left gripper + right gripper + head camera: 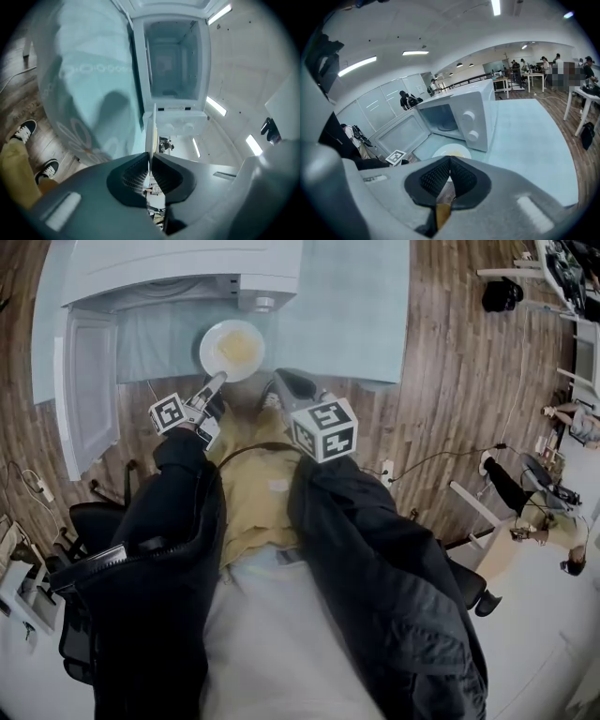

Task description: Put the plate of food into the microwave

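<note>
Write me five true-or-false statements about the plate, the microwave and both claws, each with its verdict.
1. The microwave has its door open. True.
2. The left claw is shut on the rim of the plate. True.
3. The plate is inside the microwave. False: it is outside, in front of the open cavity.
4. The right claw grips the plate. False: its jaws are together with nothing between them, and the plate lies beyond them.
5. The food on the plate is yellow. True.

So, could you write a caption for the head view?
Left gripper grips round white plate of yellow food before open white microwave.
</note>
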### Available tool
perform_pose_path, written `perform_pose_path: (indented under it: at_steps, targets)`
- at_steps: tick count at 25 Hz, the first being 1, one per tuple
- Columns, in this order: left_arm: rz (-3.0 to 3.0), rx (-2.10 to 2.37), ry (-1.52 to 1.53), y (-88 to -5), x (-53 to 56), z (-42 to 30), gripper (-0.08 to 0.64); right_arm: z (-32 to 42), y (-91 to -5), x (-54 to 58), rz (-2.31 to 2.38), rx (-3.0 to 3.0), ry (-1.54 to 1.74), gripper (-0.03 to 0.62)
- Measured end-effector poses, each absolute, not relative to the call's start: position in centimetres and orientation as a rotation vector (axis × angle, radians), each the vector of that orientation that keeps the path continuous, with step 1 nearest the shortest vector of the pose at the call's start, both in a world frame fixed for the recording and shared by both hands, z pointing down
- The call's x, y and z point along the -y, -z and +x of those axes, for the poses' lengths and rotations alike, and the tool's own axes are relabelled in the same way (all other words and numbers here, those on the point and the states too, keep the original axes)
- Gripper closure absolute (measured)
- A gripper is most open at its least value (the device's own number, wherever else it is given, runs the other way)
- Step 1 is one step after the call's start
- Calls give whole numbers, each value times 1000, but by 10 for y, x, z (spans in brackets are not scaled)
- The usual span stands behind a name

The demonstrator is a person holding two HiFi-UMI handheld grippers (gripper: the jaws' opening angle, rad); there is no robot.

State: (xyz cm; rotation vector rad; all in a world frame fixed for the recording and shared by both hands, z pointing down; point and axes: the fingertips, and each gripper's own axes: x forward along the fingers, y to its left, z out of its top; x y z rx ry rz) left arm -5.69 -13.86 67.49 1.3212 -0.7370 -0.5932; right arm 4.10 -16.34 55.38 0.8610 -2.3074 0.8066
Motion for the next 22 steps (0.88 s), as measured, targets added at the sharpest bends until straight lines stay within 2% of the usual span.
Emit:
perform_pose_path:
  at_steps: [11, 22]
  targets:
    - [1360, 870, 773, -651, 209, -165, 535, -1, -550, 182, 884, 2286, -789, 592]
    - [1327, 938, 857, -650, 278, -224, 518, -15, -556, 202, 993, 2235, -842, 592]
